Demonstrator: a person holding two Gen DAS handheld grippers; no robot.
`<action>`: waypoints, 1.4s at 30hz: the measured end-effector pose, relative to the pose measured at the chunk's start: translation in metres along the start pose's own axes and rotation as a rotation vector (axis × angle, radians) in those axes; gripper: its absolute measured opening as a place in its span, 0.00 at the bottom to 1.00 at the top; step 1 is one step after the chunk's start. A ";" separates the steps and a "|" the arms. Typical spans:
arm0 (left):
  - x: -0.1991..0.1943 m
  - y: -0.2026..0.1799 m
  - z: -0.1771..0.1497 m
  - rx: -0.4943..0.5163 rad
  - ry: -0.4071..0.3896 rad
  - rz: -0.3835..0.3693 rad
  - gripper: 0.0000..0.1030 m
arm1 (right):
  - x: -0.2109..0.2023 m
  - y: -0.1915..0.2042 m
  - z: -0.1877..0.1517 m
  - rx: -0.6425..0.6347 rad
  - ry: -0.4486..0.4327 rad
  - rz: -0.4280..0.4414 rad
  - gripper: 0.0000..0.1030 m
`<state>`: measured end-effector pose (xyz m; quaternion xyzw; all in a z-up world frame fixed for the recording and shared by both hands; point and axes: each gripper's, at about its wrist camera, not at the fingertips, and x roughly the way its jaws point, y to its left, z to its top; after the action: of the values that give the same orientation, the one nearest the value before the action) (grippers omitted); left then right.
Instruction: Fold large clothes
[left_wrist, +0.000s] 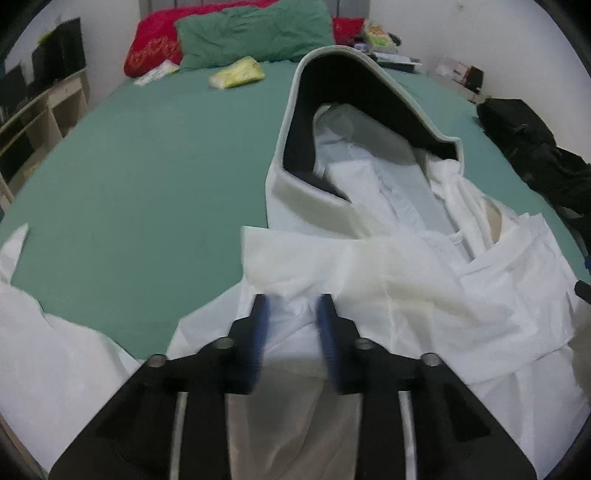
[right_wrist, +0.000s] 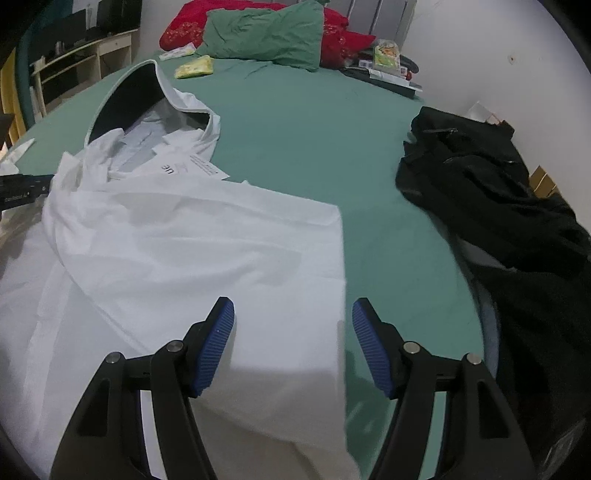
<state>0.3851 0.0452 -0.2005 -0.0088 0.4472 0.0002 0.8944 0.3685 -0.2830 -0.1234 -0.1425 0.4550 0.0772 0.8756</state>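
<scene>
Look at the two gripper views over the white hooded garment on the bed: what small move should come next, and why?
Probably close the right gripper on the straight edge of the white garment. Its jaws stand open with that edge lying between them, unpinched. The left gripper has narrowed over crumpled cloth nearer the hood, though blur hides whether it pinches. The garment lies rumpled on the green sheet.

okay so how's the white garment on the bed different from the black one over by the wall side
The white garment lies spread across the near part of the bed, partly folded with a straight edge; the black garment sits crumpled in a heap at the bed's right edge. The white garment has a dark-lined hood showing; the black garment shows a zipper. The right claw hangs over the white one only. Both rest on the green sheet.
</scene>
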 end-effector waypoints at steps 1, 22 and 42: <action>-0.004 -0.002 -0.003 0.010 0.000 0.016 0.13 | 0.001 0.000 0.001 -0.009 0.004 -0.013 0.65; -0.115 0.150 -0.071 -0.266 0.017 0.346 0.53 | -0.016 0.025 -0.005 0.012 -0.036 0.088 0.65; -0.114 0.064 -0.023 -0.132 -0.139 0.055 0.02 | -0.042 0.011 0.001 0.049 -0.094 0.132 0.65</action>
<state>0.2977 0.1095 -0.1246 -0.0553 0.3829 0.0547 0.9205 0.3426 -0.2723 -0.0907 -0.0870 0.4235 0.1303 0.8922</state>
